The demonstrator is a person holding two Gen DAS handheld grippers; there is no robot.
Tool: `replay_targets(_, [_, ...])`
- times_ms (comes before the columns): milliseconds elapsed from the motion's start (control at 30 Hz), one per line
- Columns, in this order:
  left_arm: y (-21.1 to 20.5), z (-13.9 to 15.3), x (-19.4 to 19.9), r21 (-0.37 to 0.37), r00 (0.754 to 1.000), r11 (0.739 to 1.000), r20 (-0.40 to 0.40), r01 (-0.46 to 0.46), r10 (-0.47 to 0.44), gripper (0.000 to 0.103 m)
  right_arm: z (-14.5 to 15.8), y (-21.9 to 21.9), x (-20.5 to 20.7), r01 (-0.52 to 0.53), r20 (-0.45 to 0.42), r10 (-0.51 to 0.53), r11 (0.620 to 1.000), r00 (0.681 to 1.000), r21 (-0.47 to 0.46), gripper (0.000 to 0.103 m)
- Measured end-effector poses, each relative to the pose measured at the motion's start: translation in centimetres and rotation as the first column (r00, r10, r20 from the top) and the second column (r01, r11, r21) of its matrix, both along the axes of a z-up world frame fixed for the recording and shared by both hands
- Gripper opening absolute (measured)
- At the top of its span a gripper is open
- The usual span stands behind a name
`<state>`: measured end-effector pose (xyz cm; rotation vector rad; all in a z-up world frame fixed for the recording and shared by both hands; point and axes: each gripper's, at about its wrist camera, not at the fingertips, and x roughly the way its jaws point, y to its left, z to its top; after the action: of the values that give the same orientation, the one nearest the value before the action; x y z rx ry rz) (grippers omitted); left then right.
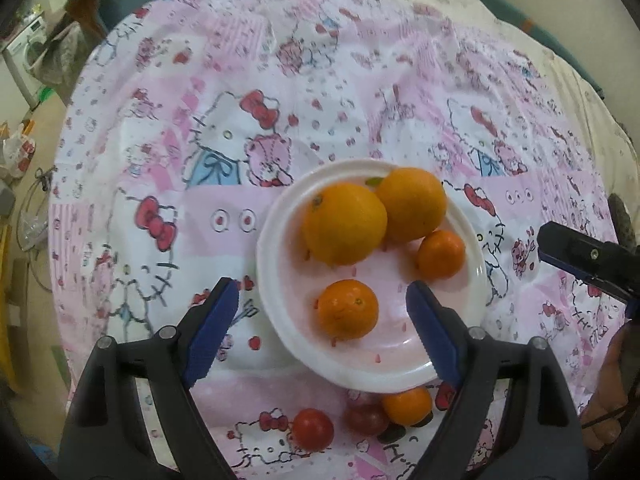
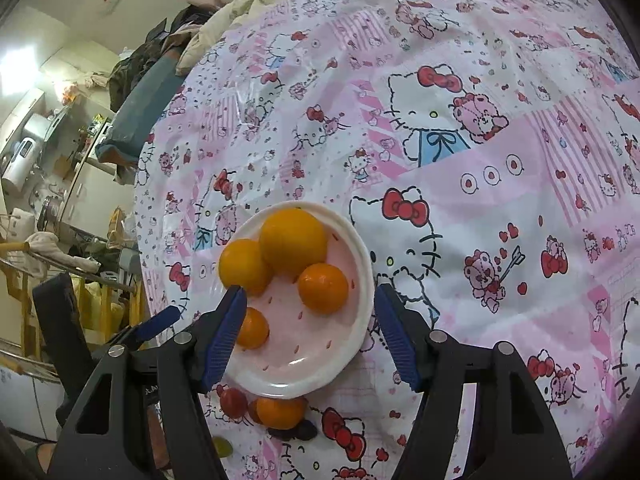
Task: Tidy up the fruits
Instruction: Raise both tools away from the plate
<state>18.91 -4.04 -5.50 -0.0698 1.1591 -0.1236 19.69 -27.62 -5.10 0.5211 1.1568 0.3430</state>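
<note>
Left wrist view: the left gripper [image 1: 322,312] is held with its jaws wide apart above a white plate [image 1: 280,320], nothing gripped. A small mandarin [image 1: 348,310] lies on the plate between the fingers; two large oranges [image 1: 344,228] and another mandarin are seen behind. A red tomato [image 1: 312,429] lies on the patterned tablecloth [image 1: 160,160].

Right wrist view: the right gripper [image 2: 308,332] is held open and empty over the same plate [image 2: 356,280].

I saw both fisheye views evenly and softly lit, with heavy bending and dark vignetting at the rims. A bright window [image 2: 16,68] blew out at the right view's left edge. The plate [image 2: 356,256] carried small glare; shadows were faint.
</note>
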Motion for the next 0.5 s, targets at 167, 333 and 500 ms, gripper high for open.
replay_targets(167, [1.0, 1.4, -1.1, -0.026, 0.999, 1.000, 0.047, 0.000, 0.002, 0.084, 1.7, 0.0, -1.6, -0.011, 0.035, 0.010, 1.000, 0.999, 0.018, 0.069])
replay_targets(333, [1.6, 2.8, -2.5, 0.000, 0.994, 1.000, 0.105, 0.013, -0.013, 0.084, 2.9, 0.2, -3.8, -0.021, 0.074, 0.021, 1.000, 0.997, -0.006, 0.069])
replay_targets(500, [2.3, 3.7, -3.8, -0.010, 0.993, 1.000, 0.113, 0.025, -0.024, 0.084, 4.0, 0.7, -5.7, -0.042, 0.111, 0.046, 0.998, 0.993, -0.036, 0.069])
